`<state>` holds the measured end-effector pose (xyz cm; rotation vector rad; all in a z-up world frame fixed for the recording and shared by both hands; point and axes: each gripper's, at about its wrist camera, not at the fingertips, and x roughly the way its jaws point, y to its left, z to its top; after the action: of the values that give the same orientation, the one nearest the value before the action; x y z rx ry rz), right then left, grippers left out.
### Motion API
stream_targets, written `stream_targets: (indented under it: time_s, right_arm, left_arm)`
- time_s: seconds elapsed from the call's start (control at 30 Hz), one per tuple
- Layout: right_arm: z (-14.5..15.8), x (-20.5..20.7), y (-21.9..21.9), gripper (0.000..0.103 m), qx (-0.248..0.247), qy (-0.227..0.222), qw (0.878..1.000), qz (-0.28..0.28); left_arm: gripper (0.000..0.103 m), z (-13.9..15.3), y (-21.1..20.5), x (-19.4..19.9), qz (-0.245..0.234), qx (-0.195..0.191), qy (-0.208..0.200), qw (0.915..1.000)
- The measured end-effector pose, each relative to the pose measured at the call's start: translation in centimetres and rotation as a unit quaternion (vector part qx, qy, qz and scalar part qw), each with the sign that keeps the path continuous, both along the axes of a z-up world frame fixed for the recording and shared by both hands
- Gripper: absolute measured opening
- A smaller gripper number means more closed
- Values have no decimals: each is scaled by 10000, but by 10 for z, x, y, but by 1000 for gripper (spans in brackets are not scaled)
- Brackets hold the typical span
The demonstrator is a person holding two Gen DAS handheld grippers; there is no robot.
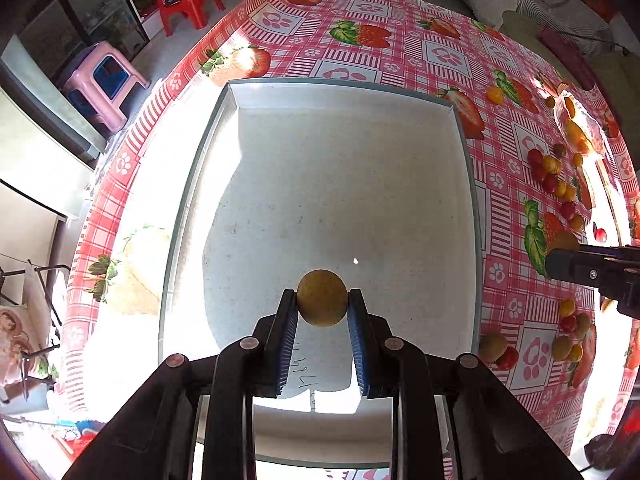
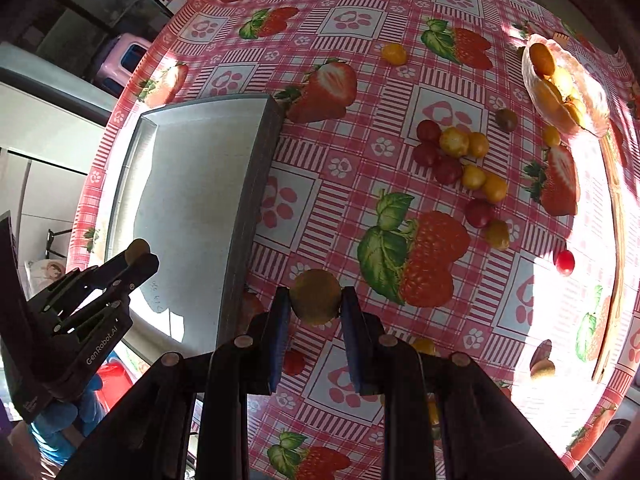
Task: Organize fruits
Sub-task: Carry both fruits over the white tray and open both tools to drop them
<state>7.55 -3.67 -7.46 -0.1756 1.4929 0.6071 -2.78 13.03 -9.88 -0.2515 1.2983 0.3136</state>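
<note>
Strawberry-print tablecloth (image 2: 360, 184), grey tray (image 1: 344, 96) on it.
Your left gripper (image 1: 322, 300) clamps a brownish fruit (image 1: 322, 297) above the tray; your right gripper (image 2: 315, 298) pinches another round fruit (image 2: 315, 295) beside it.

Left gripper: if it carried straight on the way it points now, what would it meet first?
Probably the bare floor of the grey tray. The left gripper, jaws shut on a yellow-brown fruit, points steeply down over it; depth is unclear.
</note>
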Motion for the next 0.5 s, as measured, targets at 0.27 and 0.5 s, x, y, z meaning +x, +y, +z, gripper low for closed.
stream_targets:
  time_s: [0.27,0.5]
  right_arm:
    - [-20,-7,80,28,78,203,9978,630]
    - [-50,-12,118,28,-314,174,9940,1033]
  left_arm:
    - [27,-26,34,-28,457,6,244,9987]
    - [27,-36,35,-32,466,80,257,9986]
